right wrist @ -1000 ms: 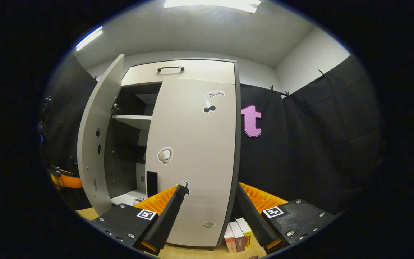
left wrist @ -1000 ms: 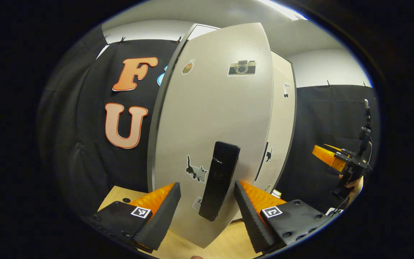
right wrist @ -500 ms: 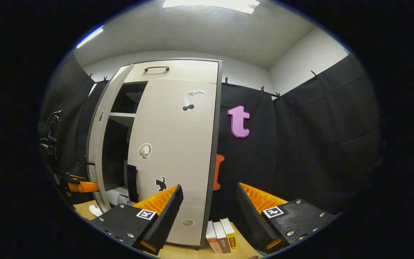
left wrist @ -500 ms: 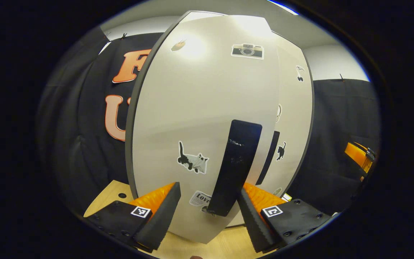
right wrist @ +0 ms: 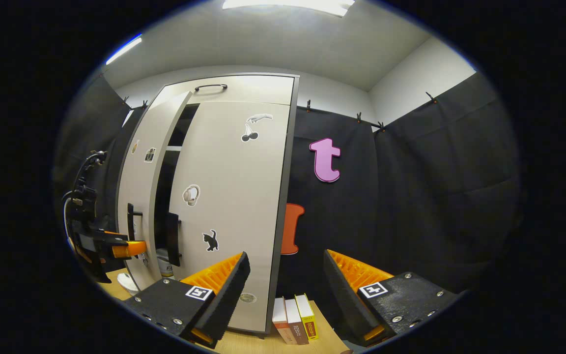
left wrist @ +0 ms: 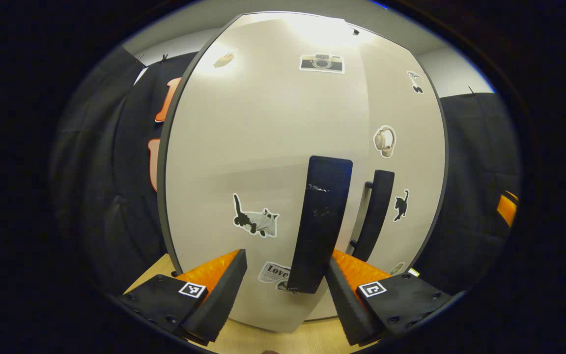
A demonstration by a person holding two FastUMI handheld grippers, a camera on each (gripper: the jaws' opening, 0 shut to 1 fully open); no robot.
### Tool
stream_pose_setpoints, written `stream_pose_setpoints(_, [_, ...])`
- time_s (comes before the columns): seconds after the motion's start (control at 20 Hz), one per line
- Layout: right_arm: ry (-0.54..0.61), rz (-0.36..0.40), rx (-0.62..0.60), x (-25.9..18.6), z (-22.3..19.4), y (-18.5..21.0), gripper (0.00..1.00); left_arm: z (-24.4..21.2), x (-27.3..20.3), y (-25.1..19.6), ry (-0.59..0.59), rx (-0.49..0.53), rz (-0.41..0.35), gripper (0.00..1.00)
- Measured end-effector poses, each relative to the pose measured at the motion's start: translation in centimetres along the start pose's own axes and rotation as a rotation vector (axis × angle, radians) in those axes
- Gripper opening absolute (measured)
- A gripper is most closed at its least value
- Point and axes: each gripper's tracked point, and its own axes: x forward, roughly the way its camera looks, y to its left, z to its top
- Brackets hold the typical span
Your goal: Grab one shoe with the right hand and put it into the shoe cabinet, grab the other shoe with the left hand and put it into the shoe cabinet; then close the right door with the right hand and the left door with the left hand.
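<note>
The shoe cabinet's left door (left wrist: 263,147) stands nearly flush with the right door (left wrist: 406,162). My left gripper (left wrist: 285,290) is open, and the left door's black handle (left wrist: 320,223) rises between its fingers, close to the right one. The right door's handle (left wrist: 374,216) is just beyond. In the right gripper view the right door (right wrist: 234,196) looks closed and a narrow dark gap (right wrist: 162,196) remains beside the left door (right wrist: 138,196), where the left gripper (right wrist: 116,246) sits. My right gripper (right wrist: 285,290) is open and holds nothing, away from the cabinet. Something pale (right wrist: 165,268) shows low in the gap; I cannot tell what.
Three books (right wrist: 295,319) stand on the wooden floor at the cabinet's right foot. A drawer with a black handle (right wrist: 211,87) tops the cabinet. A small white object (right wrist: 128,282) lies by the left door's foot. Black cloth walls surround the cabinet.
The left door has swung from wide open to almost shut, with my left gripper following at its handle. My right gripper has drawn back and turned right, away from the right door.
</note>
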Motion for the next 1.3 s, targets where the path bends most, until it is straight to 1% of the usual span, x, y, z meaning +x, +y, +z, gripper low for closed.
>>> stream_pose_setpoints(0.15, [0.009, 0.001, 0.001, 0.3, -0.5, -0.7, 0.93, 0.1, 0.4, -0.3, -0.006, 0.009, 0.023, 0.97])
stream_pose_setpoints(0.3, [0.011, -0.003, 0.001, 0.6, -0.7, -1.4, 0.93, 0.4, 0.9, -0.4, -0.011, 0.018, 0.049, 0.97])
stream_pose_setpoints(0.35, [0.013, -0.003, 0.003, 0.7, -0.8, -1.5, 0.94, 0.4, 0.8, -0.4, -0.013, 0.024, 0.058, 0.96])
stream_pose_setpoints(0.45, [0.015, 0.003, 0.007, 1.0, -0.9, -1.6, 0.94, 0.5, 0.9, -0.4, -0.018, 0.046, 0.074, 0.99])
stream_pose_setpoints(0.55, [0.017, 0.009, 0.007, 1.2, -0.9, -1.5, 0.94, 0.6, 1.0, -0.4, -0.015, 0.063, 0.083, 0.97])
stream_pose_setpoints(0.65, [0.015, 0.018, 0.008, 1.4, -0.5, -1.3, 0.94, 0.5, 0.8, -0.5, -0.001, 0.053, 0.094, 0.97])
stream_pose_setpoints(0.75, [0.009, 0.033, 0.011, 1.6, 0.3, -0.9, 0.94, 0.5, 0.3, -1.1, 0.022, 0.052, 0.081, 0.97])
stream_pose_setpoints(0.85, [-0.005, 0.048, 0.01, 1.8, 1.5, -0.5, 0.94, 1.7, -1.5, -2.0, 0.02, 0.057, 0.049, 0.98])
stream_pose_setpoints(0.9, [-0.015, 0.055, 0.011, 1.8, 2.3, -0.2, 0.94, 2.7, -2.8, -2.3, 0.01, 0.056, 0.03, 0.97])
stream_pose_setpoints(1.0, [-0.034, 0.075, 0.013, 1.6, 3.8, 0.4, 0.94, 5.6, -6.0, -2.8, -0.036, 0.05, -0.006, 0.97])
stream_pose_setpoints(1.15, [-0.071, 0.099, 0.011, 1.1, 6.5, 1.3, 0.94, 11.1, -10.6, -1.5, -0.141, 0.06, -0.017, 0.96])
stream_pose_setpoints(1.25, [-0.111, 0.109, 0.008, 0.7, 8.4, 1.8, 0.94, 13.9, -13.7, -0.2, -0.191, 0.046, -0.019, 0.97])
stream_pose_setpoints(1.3, [-0.131, 0.114, 0.005, 0.3, 9.3, 2.1, 0.97, 15.1, -15.2, 0.7, -0.211, 0.035, -0.013, 0.97])
